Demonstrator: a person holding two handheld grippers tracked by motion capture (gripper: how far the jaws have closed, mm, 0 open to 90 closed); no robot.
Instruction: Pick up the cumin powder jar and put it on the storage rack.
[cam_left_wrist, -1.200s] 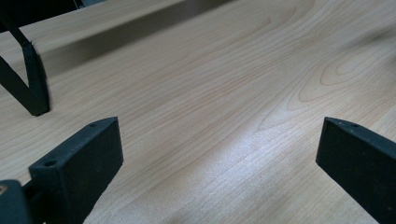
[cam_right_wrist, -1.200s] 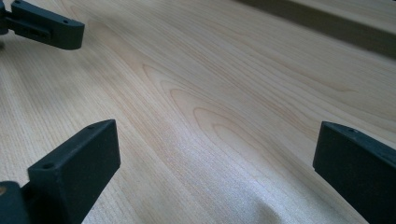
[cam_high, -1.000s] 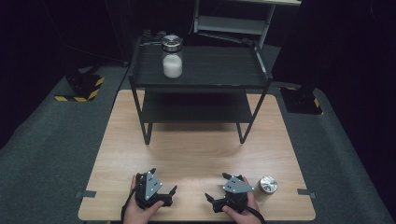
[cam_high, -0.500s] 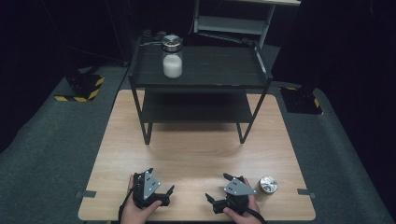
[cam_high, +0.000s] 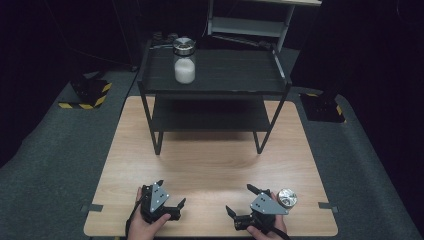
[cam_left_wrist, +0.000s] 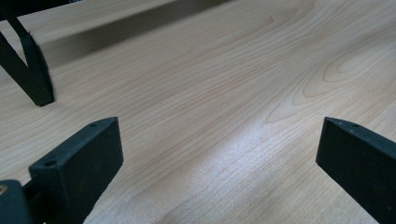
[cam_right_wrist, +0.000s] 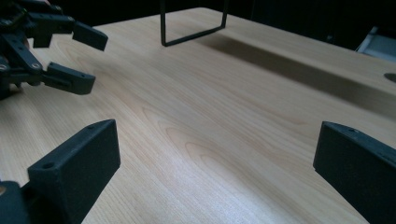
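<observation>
At the near edge of the worktop (cam_high: 210, 165), in the high view, I see both claws resting low over the wood with a hand under each. My left claw (cam_high: 172, 195) is spread wide, its two black jaws pointing up and to the right, with nothing between them. My right claw (cam_high: 239, 199) is spread just as wide, its jaws pointing left toward the other one, and it also holds nothing. The small round metal lid (cam_high: 287, 198) lies on the wood just beside the right claw's grey plate, at its outer side; I cannot tell whether they touch. Well apart from both hands, a black two-level shelf (cam_high: 215, 72) stands at the far half of the worktop, and on its top level, toward the left, stands a jar (cam_high: 184, 60) with white contents and a metal cap.

In the left gripper view, the left claw (cam_left_wrist: 219, 154) has its jaws far apart at the bottom corners, with bare wood grain between them. One black shelf foot (cam_left_wrist: 28, 74) stands at the upper left.

In the right gripper view, the right claw (cam_right_wrist: 217, 156) is likewise wide open over bare wood. Here I can see the other claw at the upper left, its jaws parted, and a thin black shelf leg frame (cam_right_wrist: 194, 25) farther back.
</observation>
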